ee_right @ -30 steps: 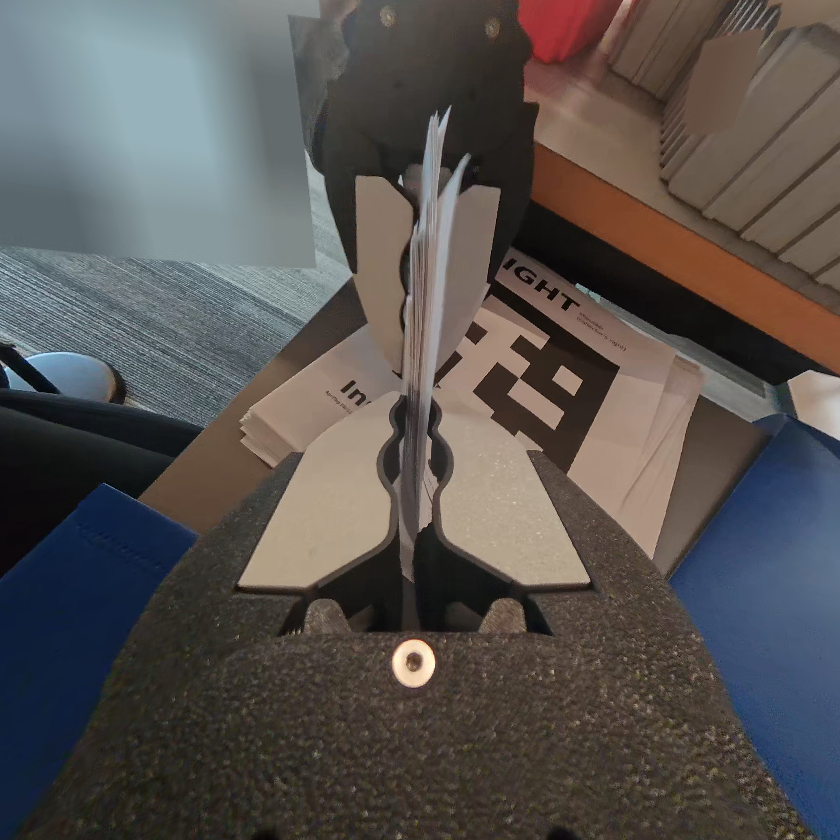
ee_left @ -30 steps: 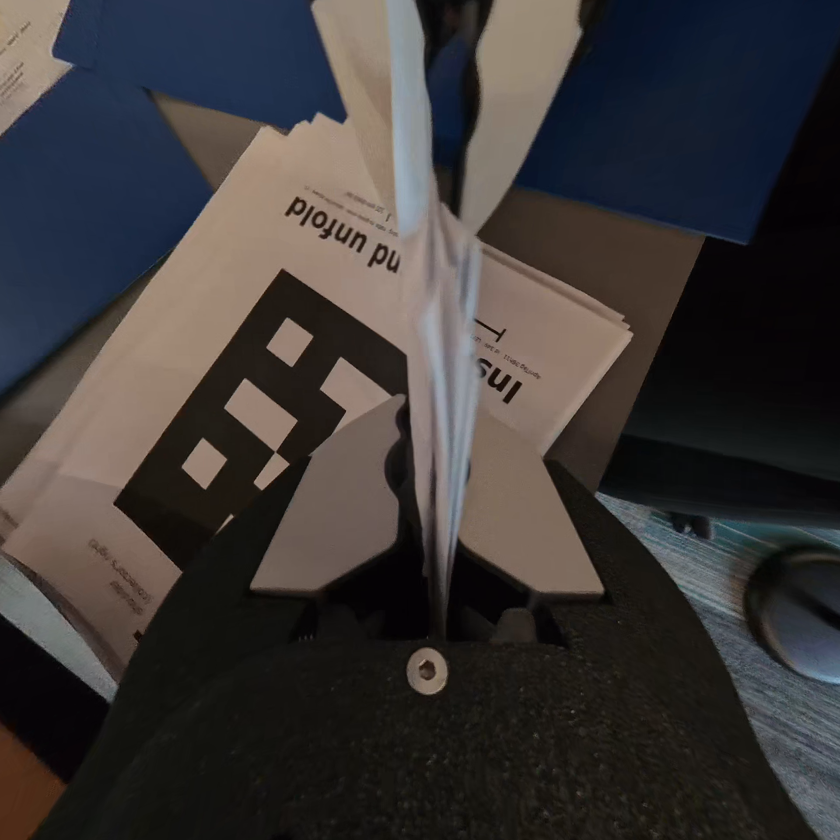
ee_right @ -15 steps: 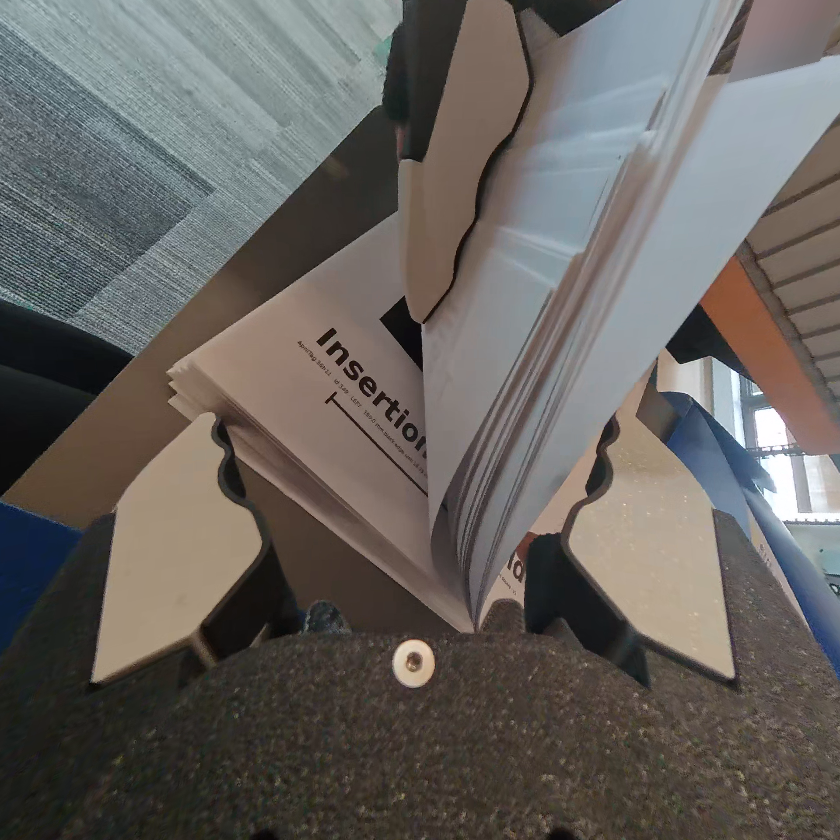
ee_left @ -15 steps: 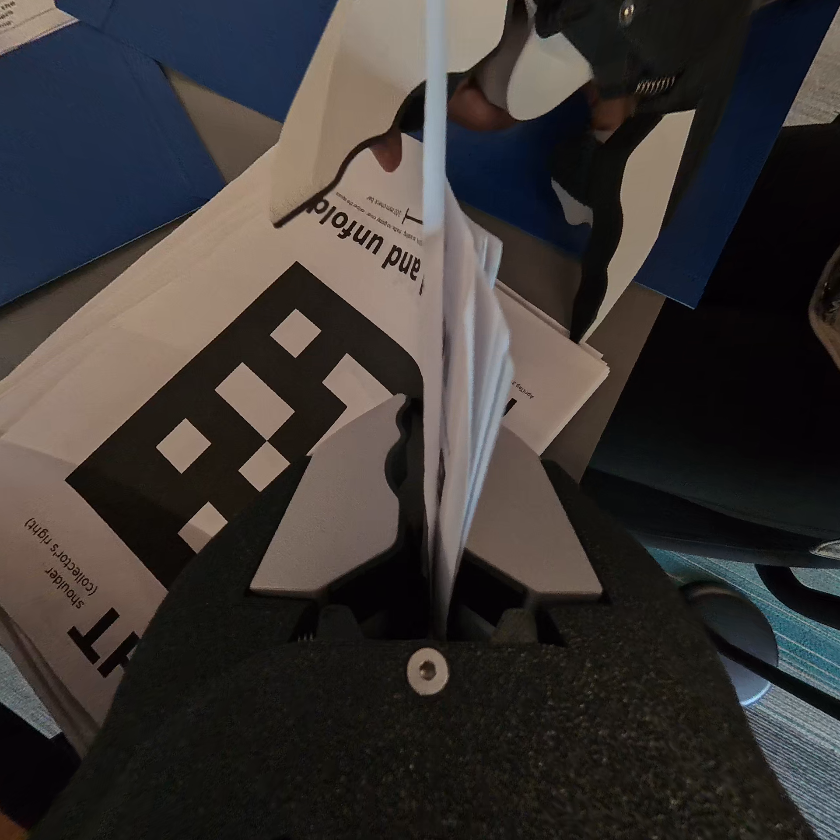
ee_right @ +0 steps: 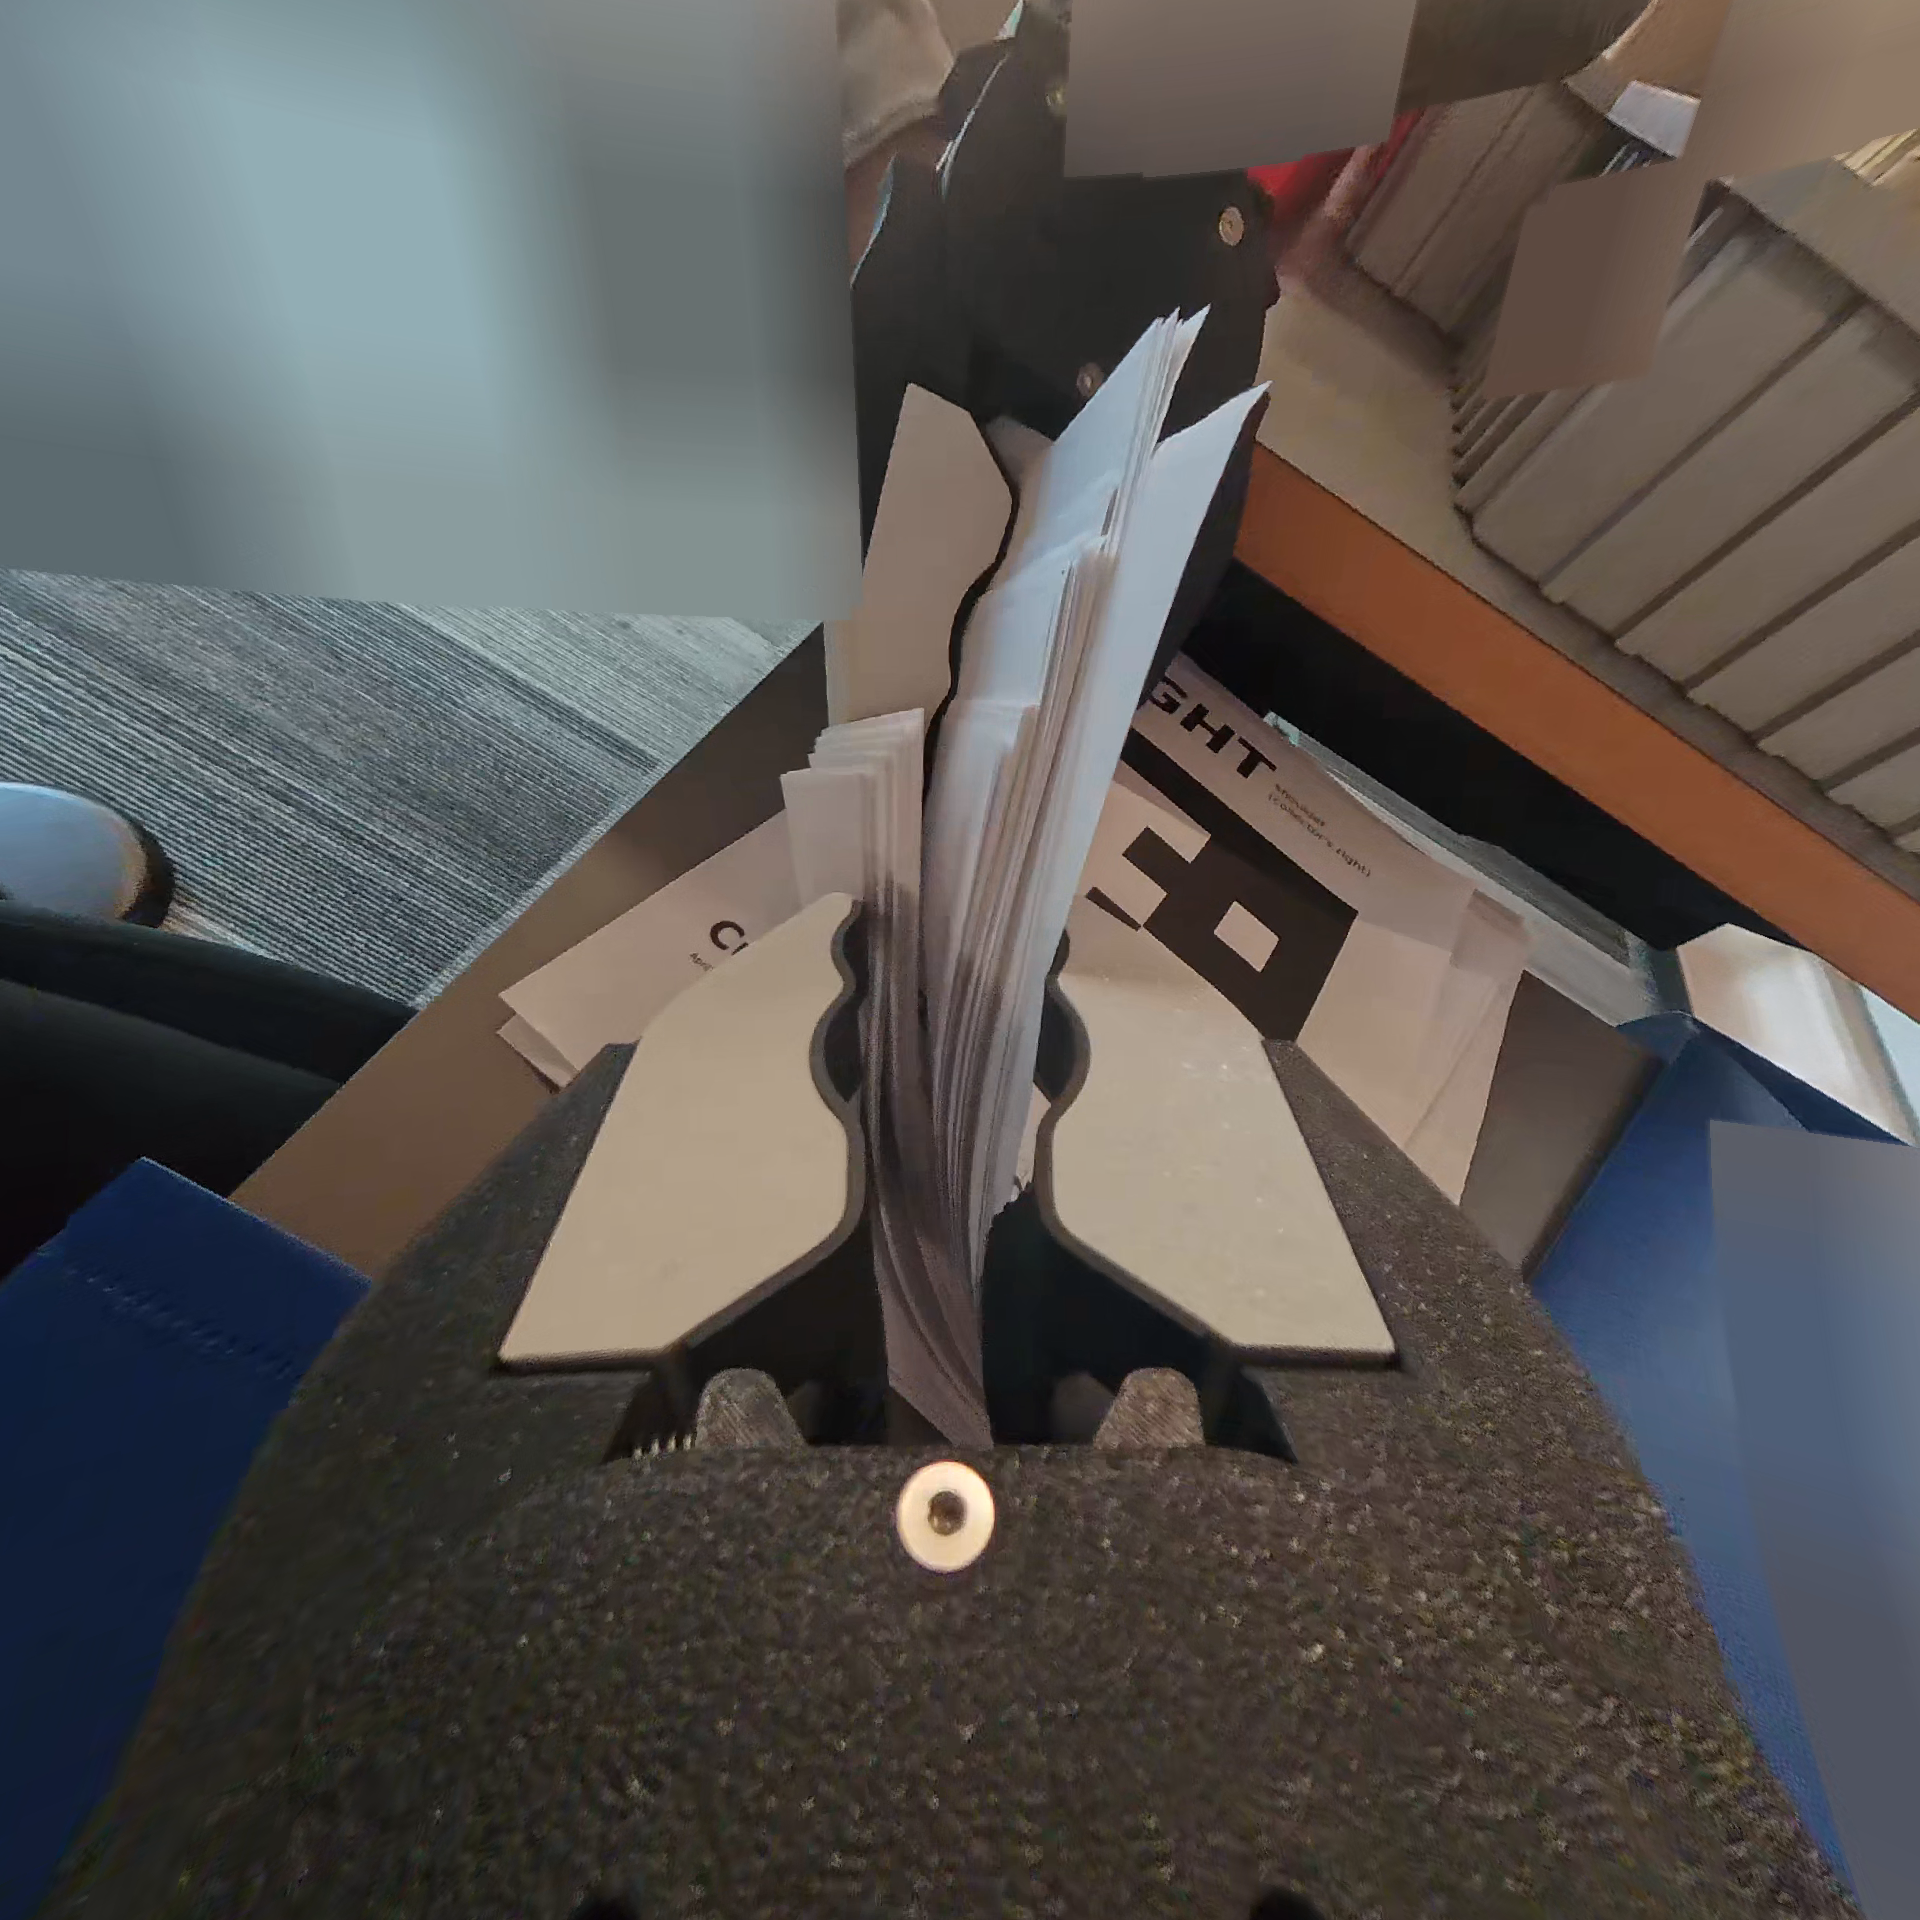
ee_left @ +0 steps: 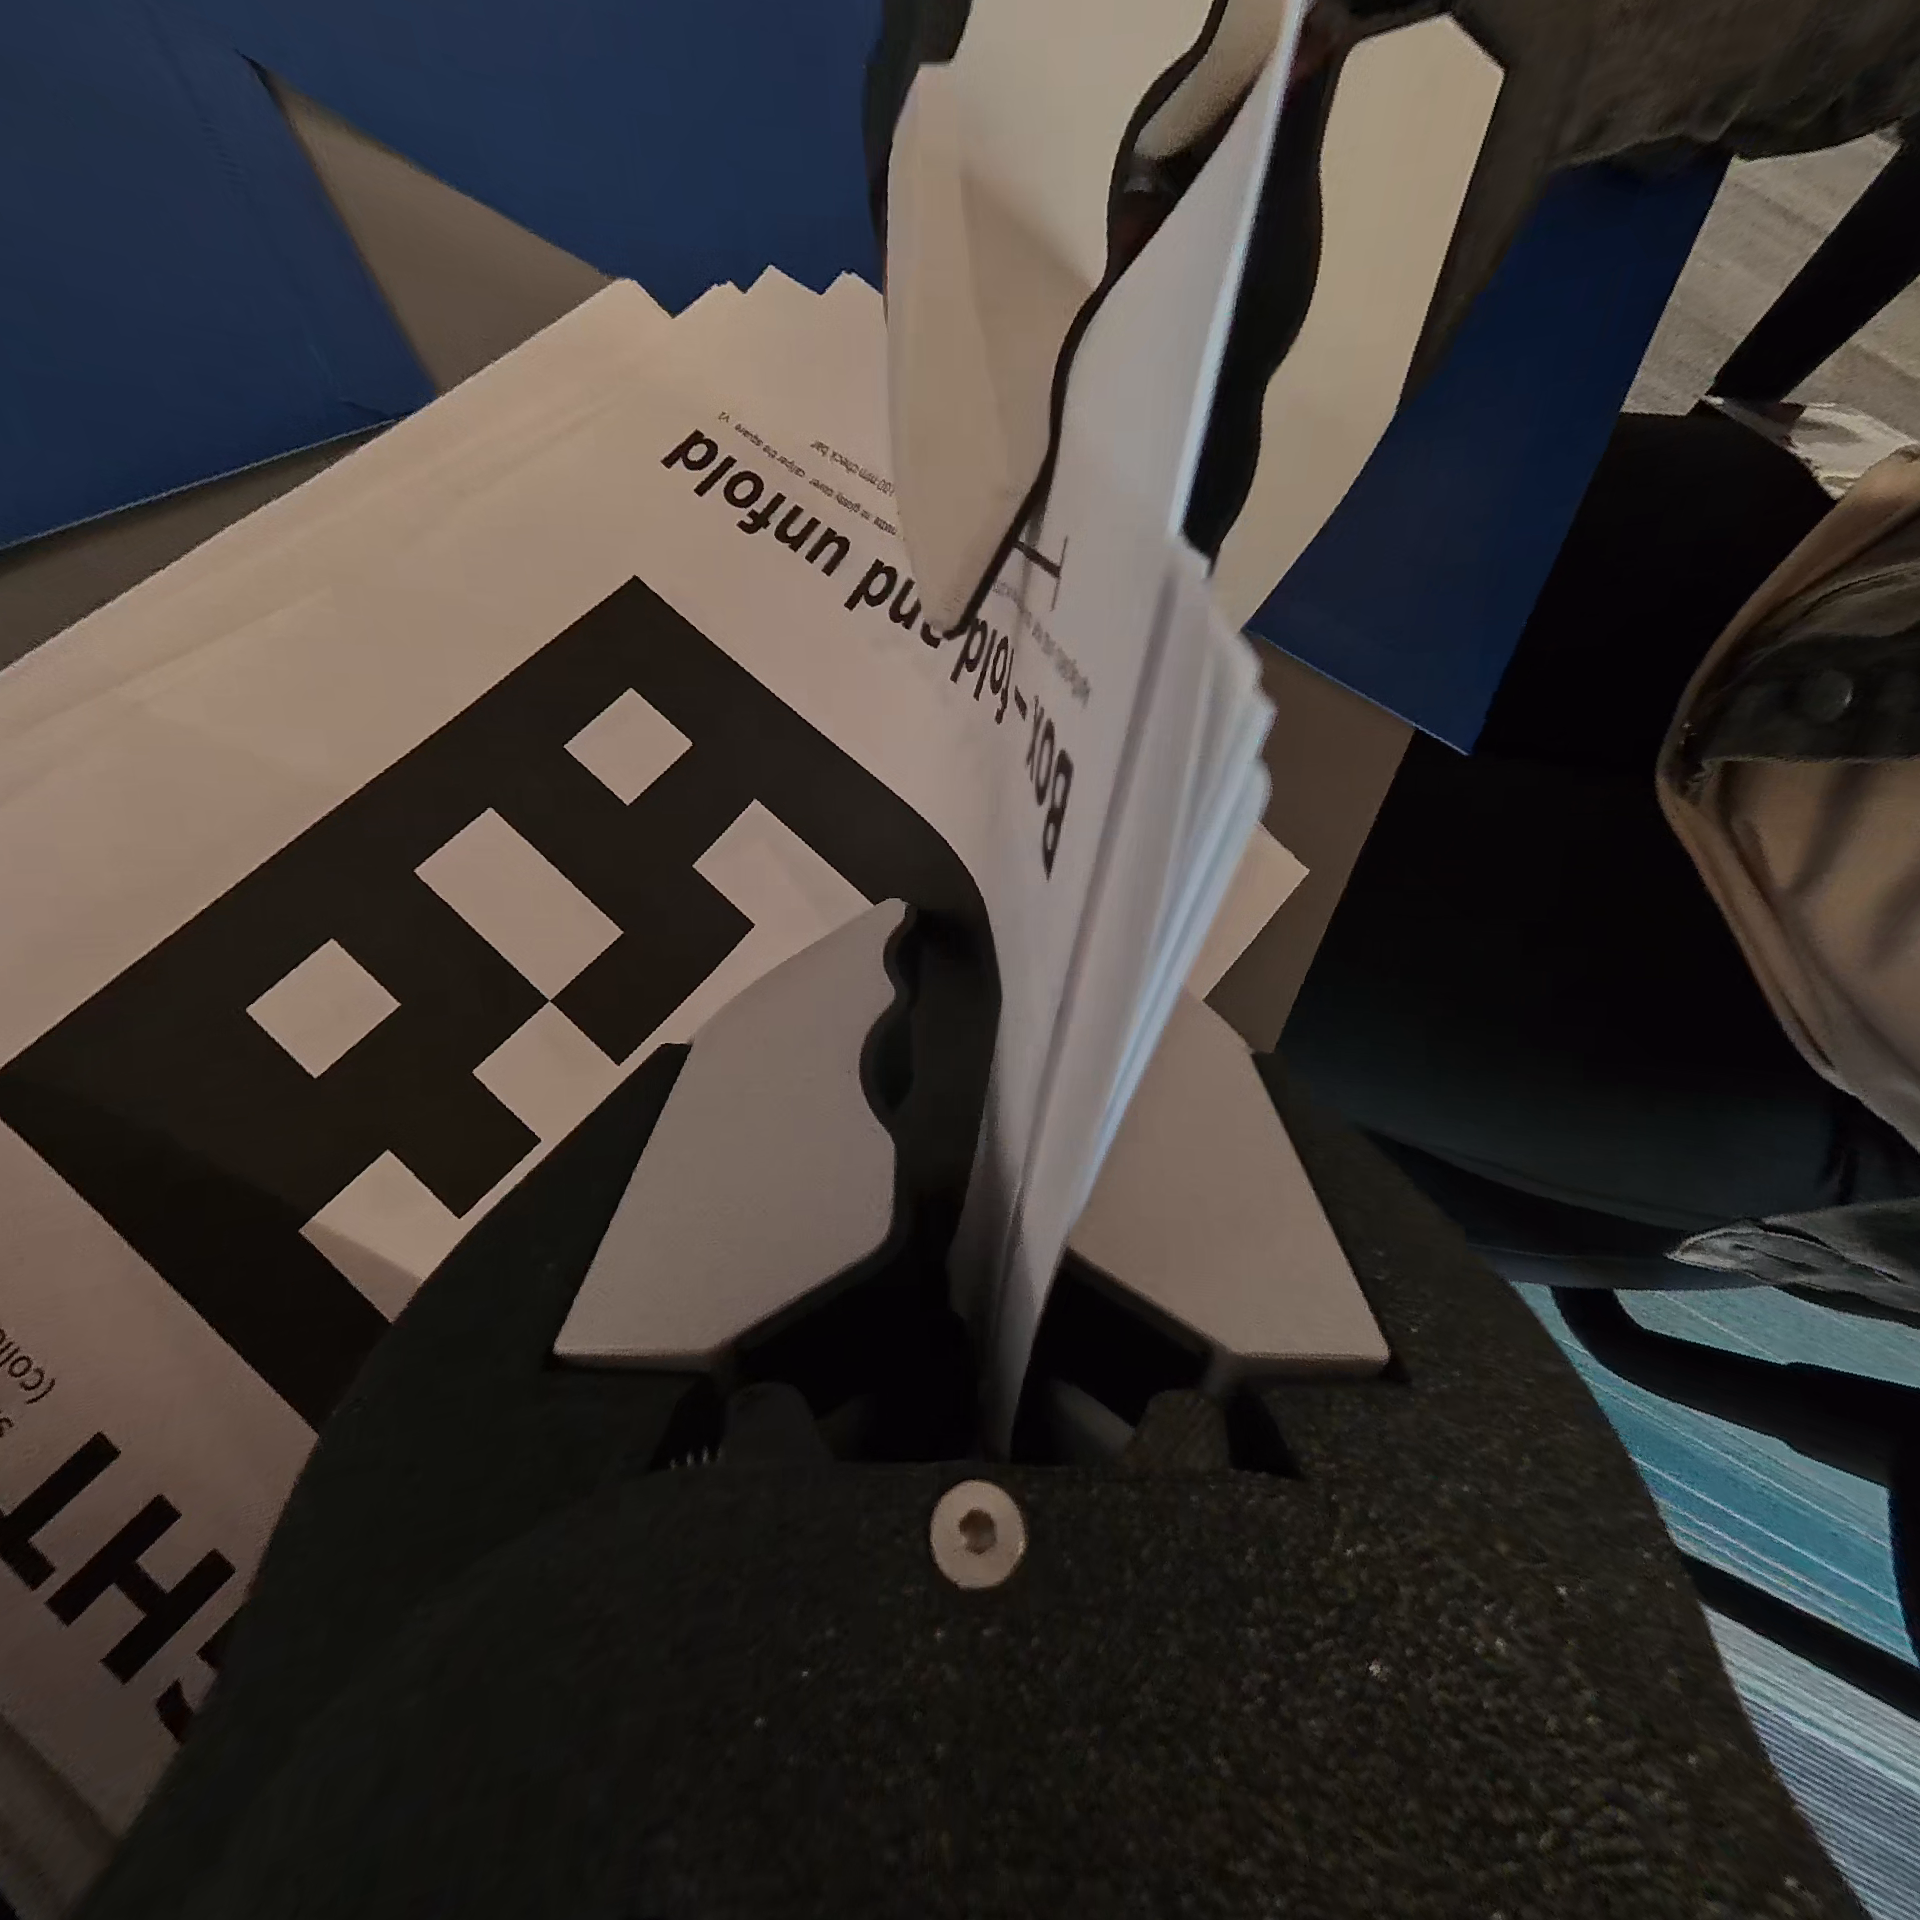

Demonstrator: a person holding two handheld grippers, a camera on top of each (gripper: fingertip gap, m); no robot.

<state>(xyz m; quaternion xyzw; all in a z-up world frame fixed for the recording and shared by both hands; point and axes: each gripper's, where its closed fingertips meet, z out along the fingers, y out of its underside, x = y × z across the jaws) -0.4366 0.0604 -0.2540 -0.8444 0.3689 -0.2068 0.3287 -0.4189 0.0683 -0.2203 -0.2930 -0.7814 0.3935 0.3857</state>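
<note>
Both grippers hold one bundle of white paper sheets (ee_left: 1132, 831) edge-on between them, above a table. My left gripper (ee_left: 1039, 966) is shut on its near end. The right gripper (ee_left: 1091, 561) shows at the top of the left wrist view, clamped on the far end. In the right wrist view my right gripper (ee_right: 956, 935) is shut on the fanned bundle (ee_right: 987, 987), and the left gripper (ee_right: 1018, 644) faces it from behind. A flat stack of printed sheets with a black square marker (ee_left: 416, 831) lies just below; it also shows in the right wrist view (ee_right: 1247, 914).
Blue folders (ee_left: 156, 260) (ee_right: 135, 1351) lie around the stack on the grey-brown table (ee_right: 468, 1091). An orange-edged shelf (ee_right: 1558, 707) with grey boxes (ee_right: 1714, 520) stands behind. A person's jacket (ee_left: 1787, 831) is at the right. Grey carpet (ee_right: 312, 727) lies beyond the table edge. Left tips to right tips: about 4 centimetres.
Half a second ago my right gripper was open with the sheets loose between its fingers; now it is shut on the bundle again. The left gripper kept its hold and came lower over the stack.
</note>
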